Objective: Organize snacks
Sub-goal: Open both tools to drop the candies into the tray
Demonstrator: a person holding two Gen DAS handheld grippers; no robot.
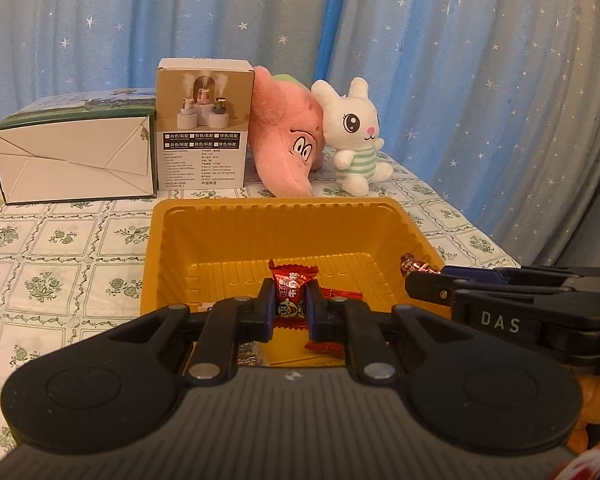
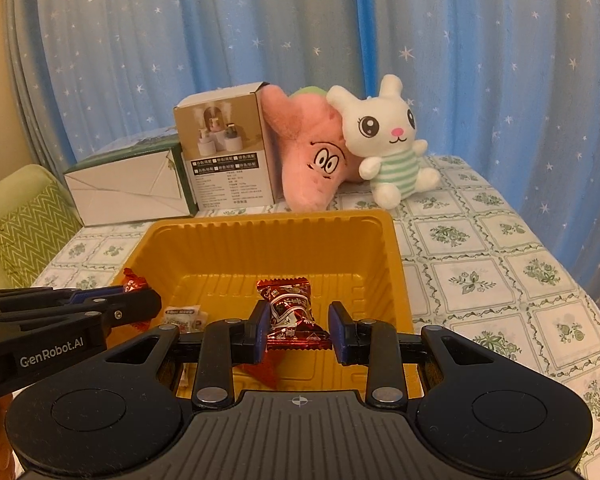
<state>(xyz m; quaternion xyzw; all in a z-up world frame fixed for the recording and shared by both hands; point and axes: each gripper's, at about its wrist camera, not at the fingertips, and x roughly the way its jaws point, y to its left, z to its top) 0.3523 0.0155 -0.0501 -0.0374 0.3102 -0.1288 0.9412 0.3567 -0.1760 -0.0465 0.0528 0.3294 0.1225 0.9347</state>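
Note:
A yellow plastic tray (image 1: 272, 205) (image 2: 268, 216) stands on the tablecloth in front of both grippers. My left gripper (image 1: 292, 312) (image 2: 154, 304) hovers over the tray's near left part, shut on a bright red wrapped candy (image 1: 294, 280) (image 2: 134, 280). Beside it, over the tray's near right part, my right gripper (image 2: 300, 332) (image 1: 411, 280) is shut on a dark red wrapped candy (image 2: 290, 304) (image 1: 414, 266). On the tray floor lie a white wrapped candy (image 2: 184, 314) and a silver wrapped one (image 1: 250, 354). A loose red wrapper (image 2: 264, 372) shows under the right gripper.
Behind the tray stand a white and green carton (image 1: 72, 160), an upright humidifier box (image 1: 204, 128), a pink plush star (image 1: 288, 148) and a white plush rabbit (image 1: 356, 136). A blue starred curtain hangs behind. A green cushion (image 2: 20, 224) lies off the table's left edge.

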